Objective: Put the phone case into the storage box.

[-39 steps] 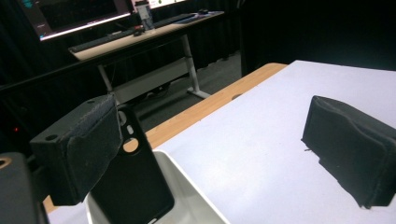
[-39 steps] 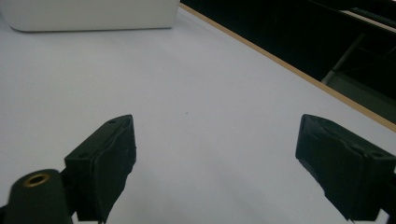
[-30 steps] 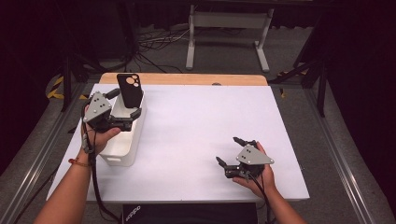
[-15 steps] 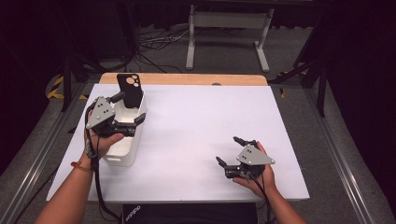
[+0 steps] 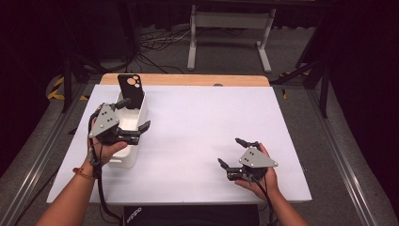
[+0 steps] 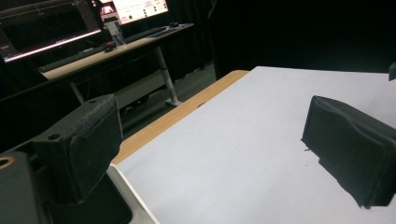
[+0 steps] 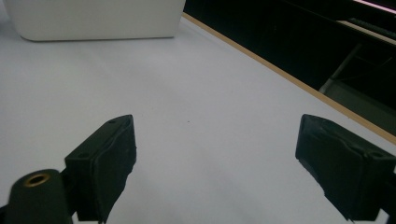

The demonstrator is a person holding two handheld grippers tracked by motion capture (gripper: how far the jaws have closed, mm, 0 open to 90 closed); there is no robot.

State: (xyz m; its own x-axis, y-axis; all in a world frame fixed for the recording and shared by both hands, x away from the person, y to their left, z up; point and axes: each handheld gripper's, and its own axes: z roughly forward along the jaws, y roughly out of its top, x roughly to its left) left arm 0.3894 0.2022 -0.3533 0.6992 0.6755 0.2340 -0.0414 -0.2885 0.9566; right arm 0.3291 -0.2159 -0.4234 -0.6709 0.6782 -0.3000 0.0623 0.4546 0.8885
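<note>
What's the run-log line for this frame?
left gripper: open, over white bin | black phone case: upright in bin | right gripper: open, idle on table

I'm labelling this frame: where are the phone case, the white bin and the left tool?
phone case (image 5: pixel 130 89), high view, its back.
white bin (image 5: pixel 123 161), high view, near wall.
left tool (image 5: pixel 133 116), high view, between its fingertips.

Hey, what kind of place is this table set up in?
Probably a lab or recording workspace rather than a home. A white-covered table stands among black curtains, loose cables trail across the grey floor, and a desk with lit monitors stands nearby. The white bin with a phone case looks like a staged test setup.
</note>
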